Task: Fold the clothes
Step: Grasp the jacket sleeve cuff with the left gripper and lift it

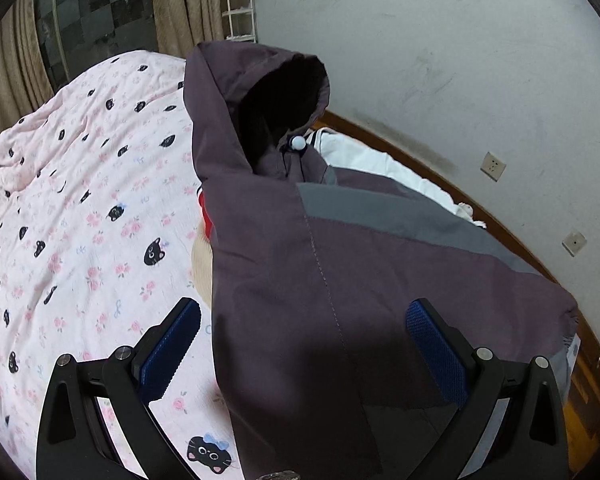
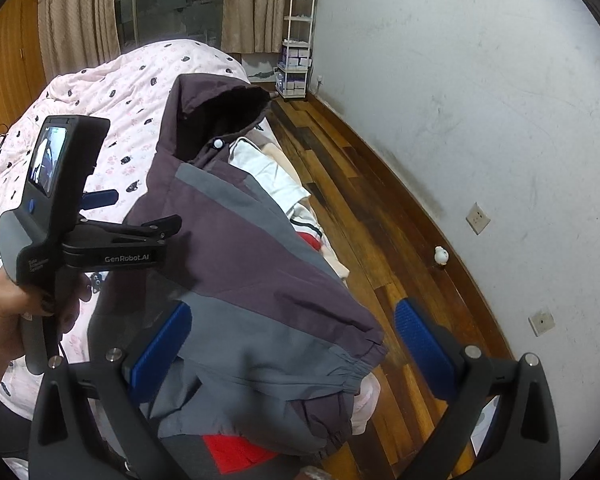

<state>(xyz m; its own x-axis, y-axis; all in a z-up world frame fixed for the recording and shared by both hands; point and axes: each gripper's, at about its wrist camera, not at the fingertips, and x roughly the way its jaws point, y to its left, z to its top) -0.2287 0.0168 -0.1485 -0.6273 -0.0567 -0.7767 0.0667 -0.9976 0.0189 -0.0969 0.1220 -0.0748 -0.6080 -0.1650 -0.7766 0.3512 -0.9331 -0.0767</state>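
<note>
Left wrist view: a pink cat-print quilt [image 1: 80, 208] covers the bed, white wall behind. The purple-grey hooded jacket [image 1: 300, 248] lies on it, beneath the left gripper [image 1: 302, 344] — jaws spread wide, holding nothing.

Right wrist view: wooden floor [image 2: 364, 216] appears; the right gripper [image 2: 292, 344] gapes over the jacket's cuff [image 2: 356, 364] — a red garment [image 2: 236, 450] half-hidden below.

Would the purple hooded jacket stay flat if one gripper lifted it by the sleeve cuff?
Probably not: the jacket looks thin and creased, so it would likely sag. Its smooth shell may slip between pads. The elastic cuff, bunched thicker, probably grips better.
</note>
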